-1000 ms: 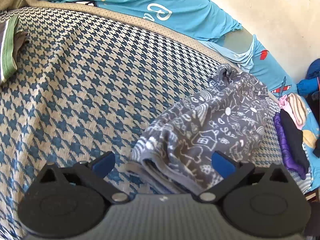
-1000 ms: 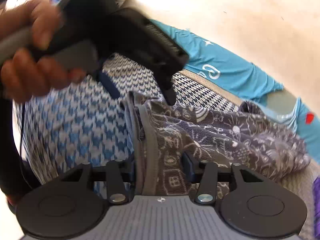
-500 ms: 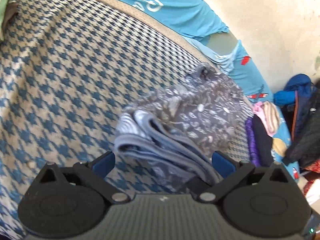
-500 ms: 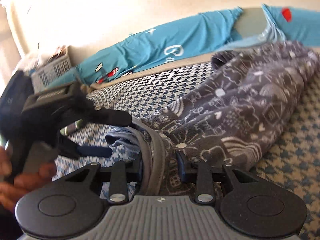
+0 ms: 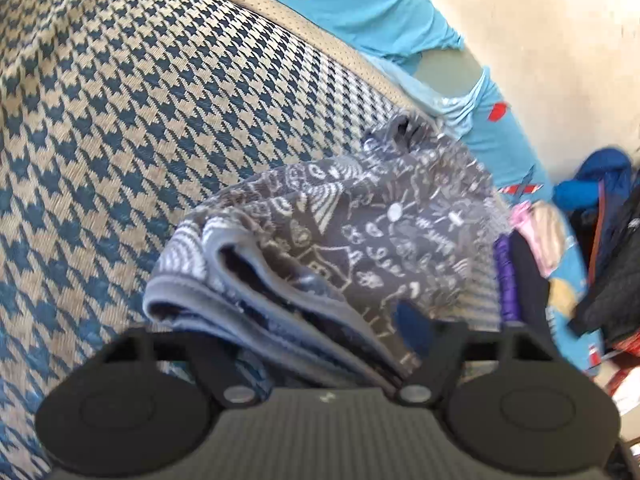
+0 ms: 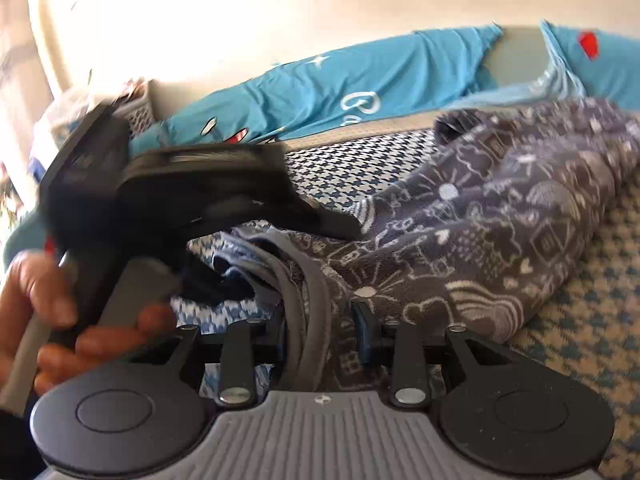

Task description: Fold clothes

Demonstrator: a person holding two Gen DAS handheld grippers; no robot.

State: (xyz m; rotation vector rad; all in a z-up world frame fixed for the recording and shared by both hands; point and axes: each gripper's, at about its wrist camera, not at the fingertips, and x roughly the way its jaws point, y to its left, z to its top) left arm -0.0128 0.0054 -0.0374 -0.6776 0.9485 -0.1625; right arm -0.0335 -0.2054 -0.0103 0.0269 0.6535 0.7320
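right gripper (image 6: 323, 332): I see its jaws clamped on the grey waistband edge of the doodle-print garment (image 6: 500, 232).
left gripper (image 5: 328, 332): jaws closing, folded waistband layers of the doodle-print garment (image 5: 360, 232) between them; I cannot tell if the pads press yet.
left hand (image 6: 52, 312): wraps the left gripper's handle, blurred.
garment place: bunched on the houndstooth bedcover (image 5: 120, 140), near end lifted.
beyond: teal printed sheet (image 5: 360, 4) along the cream wall (image 6: 280, 12).
far right: stack of folded clothes (image 5: 524, 252).
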